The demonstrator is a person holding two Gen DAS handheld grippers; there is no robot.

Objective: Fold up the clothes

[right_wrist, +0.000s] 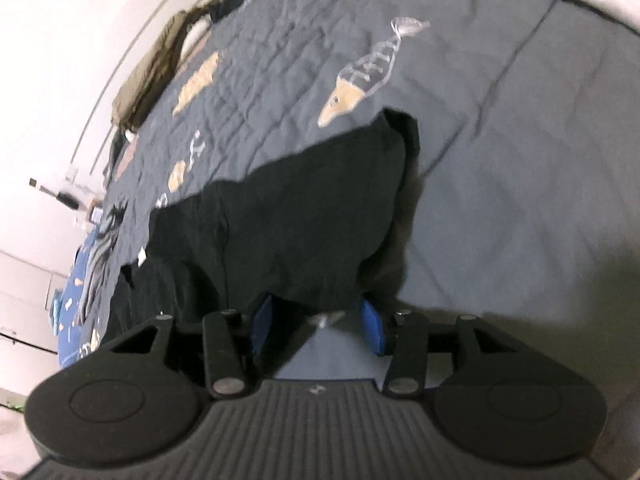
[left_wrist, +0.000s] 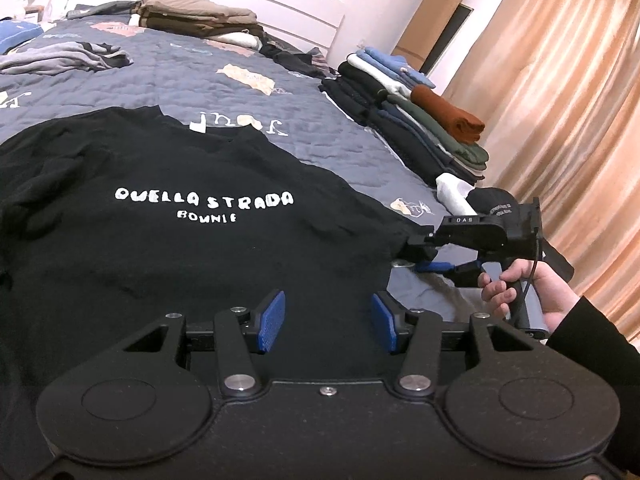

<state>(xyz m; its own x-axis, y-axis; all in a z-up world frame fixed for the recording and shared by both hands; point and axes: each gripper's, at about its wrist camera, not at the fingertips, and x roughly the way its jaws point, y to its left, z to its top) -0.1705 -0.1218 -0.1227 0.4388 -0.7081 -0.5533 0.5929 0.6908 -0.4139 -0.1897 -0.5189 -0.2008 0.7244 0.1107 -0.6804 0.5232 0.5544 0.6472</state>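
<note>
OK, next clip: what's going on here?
A person is folding laundry on a bed with a handheld gripper in each hand. A black T-shirt with white lettering lies spread, print up, on the grey quilt. The right gripper is at the shirt's sleeve, its fingers apart with cloth between them; the left gripper is open over the shirt's lower part. Folded stacks of clothes sit at the bed's edge.

The left wrist camera sits just behind the left gripper (left_wrist: 328,322), low and close over the black T-shirt (left_wrist: 180,208), facing along the bed (left_wrist: 160,76) toward the headboard. The right wrist camera looks past the right gripper (right_wrist: 318,322), rolled sideways, close to the T-shirt's sleeve (right_wrist: 360,184). Both views share the T-shirt and the grey quilt.
</note>
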